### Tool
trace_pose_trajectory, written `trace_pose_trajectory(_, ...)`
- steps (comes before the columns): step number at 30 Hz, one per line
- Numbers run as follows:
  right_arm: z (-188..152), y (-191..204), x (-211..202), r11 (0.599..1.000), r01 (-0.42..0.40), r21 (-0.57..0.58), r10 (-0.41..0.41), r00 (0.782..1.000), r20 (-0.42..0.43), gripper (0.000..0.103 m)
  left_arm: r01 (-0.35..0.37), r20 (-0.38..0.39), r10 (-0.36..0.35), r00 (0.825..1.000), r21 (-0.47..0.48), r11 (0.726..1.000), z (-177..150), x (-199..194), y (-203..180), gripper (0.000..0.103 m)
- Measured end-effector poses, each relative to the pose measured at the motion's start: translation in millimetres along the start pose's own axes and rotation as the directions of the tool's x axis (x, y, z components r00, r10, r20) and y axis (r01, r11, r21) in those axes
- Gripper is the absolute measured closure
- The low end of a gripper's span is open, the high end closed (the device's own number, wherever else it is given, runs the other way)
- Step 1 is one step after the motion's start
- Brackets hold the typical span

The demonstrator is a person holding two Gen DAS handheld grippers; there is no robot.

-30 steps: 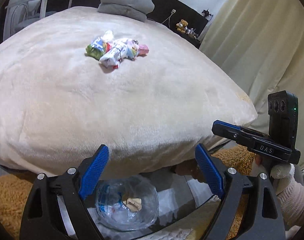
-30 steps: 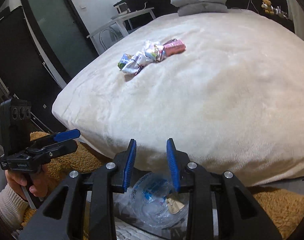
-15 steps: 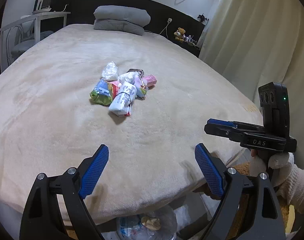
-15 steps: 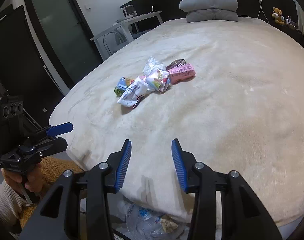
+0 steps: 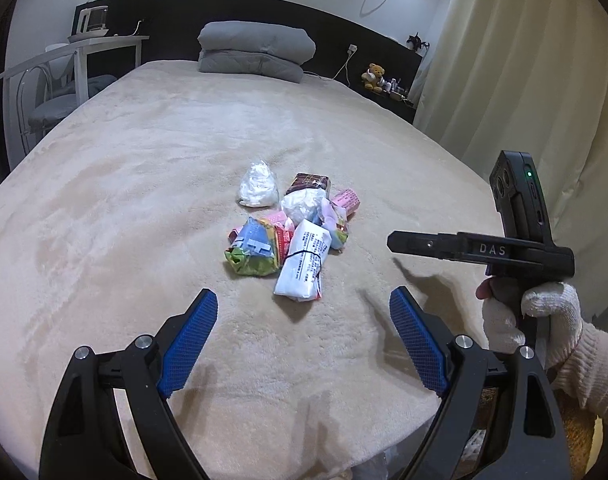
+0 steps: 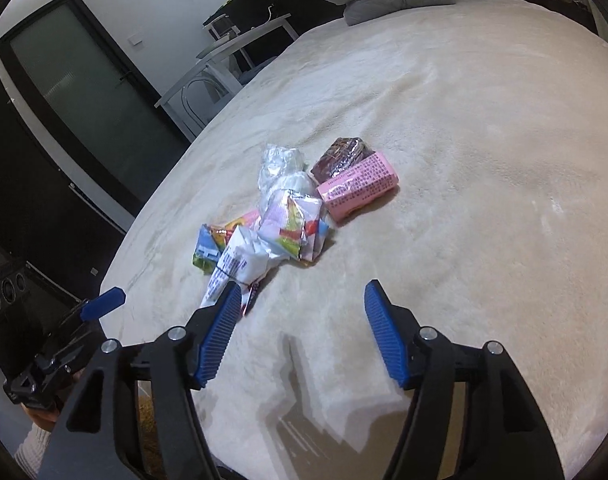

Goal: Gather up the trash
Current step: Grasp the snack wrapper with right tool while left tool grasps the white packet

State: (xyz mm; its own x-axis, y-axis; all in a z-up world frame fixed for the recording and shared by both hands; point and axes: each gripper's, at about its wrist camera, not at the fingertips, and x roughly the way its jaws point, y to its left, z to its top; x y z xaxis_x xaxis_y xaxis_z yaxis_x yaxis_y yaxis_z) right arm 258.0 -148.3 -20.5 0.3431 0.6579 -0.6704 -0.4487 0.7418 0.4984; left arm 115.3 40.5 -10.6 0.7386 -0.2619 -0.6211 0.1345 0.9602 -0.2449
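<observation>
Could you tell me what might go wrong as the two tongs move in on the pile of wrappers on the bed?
Three risks:
1. The wrappers lie overlapped, so closing on the white packet could drag or scatter its neighbours.
2. The blanket is soft plush; low pads might pinch fabric along with trash.
3. Both open tongs, left and right, point at the same small heap, so they could collide.

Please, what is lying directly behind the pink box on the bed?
Behind the pink box lies a dark brown wrapped packet, touching its far side. The box covers the packet's near edge, so how far it reaches underneath cannot be seen. Beyond it is bare blanket.
</observation>
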Motion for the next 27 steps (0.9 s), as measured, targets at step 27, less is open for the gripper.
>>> trace_pose_trajectory(27,31,-4,53,0.987,-0.011,0.159,0.018,0.999,-0.042,0.053,0.023,-0.077,-0.018,0.997,0.074,0.997,4,34,12,0.017)
